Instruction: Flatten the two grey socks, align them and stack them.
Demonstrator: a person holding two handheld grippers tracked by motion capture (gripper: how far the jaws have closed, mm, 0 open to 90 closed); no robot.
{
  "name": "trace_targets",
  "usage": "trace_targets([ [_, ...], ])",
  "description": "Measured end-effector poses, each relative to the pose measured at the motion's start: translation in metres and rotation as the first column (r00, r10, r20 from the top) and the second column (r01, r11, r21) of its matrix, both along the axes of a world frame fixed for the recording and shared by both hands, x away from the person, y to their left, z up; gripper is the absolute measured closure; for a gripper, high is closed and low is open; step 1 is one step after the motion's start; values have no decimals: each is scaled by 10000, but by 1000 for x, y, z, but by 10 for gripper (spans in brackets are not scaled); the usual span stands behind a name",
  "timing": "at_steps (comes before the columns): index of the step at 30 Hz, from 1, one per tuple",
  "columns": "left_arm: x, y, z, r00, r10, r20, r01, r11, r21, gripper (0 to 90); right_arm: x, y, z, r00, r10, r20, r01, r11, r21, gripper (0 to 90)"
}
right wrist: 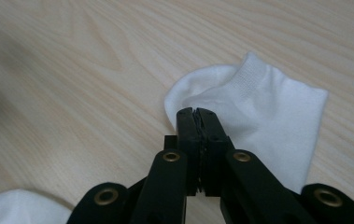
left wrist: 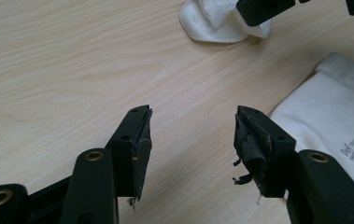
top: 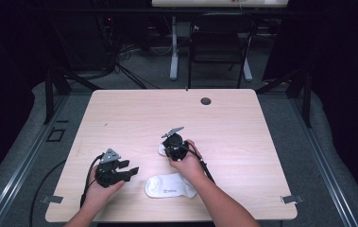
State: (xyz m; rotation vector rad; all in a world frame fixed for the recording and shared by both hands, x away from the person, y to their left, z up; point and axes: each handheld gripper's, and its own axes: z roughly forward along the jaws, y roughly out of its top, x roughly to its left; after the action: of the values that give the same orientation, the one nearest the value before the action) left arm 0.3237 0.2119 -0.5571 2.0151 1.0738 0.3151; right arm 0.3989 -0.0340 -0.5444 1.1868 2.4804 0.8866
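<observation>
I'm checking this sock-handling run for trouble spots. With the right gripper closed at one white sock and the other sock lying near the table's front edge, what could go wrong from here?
1. The right gripper is shut at the edge of the far sock; the bite looks thin, so the fabric may slip out when lifted.
2. The near sock lies close to the table front edge, beside the right forearm; a sweep might push it off.
3. The left gripper hangs open over bare wood, so nothing steadies either sock.

White sock (right wrist: 263, 112) flat on table, edge pinched; second sock (top: 169, 185) nearby.
</observation>
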Motion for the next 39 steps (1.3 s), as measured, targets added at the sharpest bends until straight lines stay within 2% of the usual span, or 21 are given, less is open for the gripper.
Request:
trace_targets([
  [14,0,0,1,9999,74,77,-74,10000,24,462,-14,-1,20,9997,110,238,-132,9955,941,896],
  [24,9,-6,5,9997,235,14,-234,9986,-477,485,-21,-6,31,9988,117,483,-183,9902,1386,896],
  [31,22,-22,8,9999,-29,154,28,10000,61,541,-26,-10,37,9985,121,534,-208,9861,1650,896],
  [35,32,-35,1,9999,-48,145,44,9996,278,549,-29,-11,39,9982,171,572,-266,9852,1694,896],
  [39,38,-42,-6,10000,40,53,-41,9995,324,569,-29,-12,39,9984,137,556,-236,9833,1806,897],
])
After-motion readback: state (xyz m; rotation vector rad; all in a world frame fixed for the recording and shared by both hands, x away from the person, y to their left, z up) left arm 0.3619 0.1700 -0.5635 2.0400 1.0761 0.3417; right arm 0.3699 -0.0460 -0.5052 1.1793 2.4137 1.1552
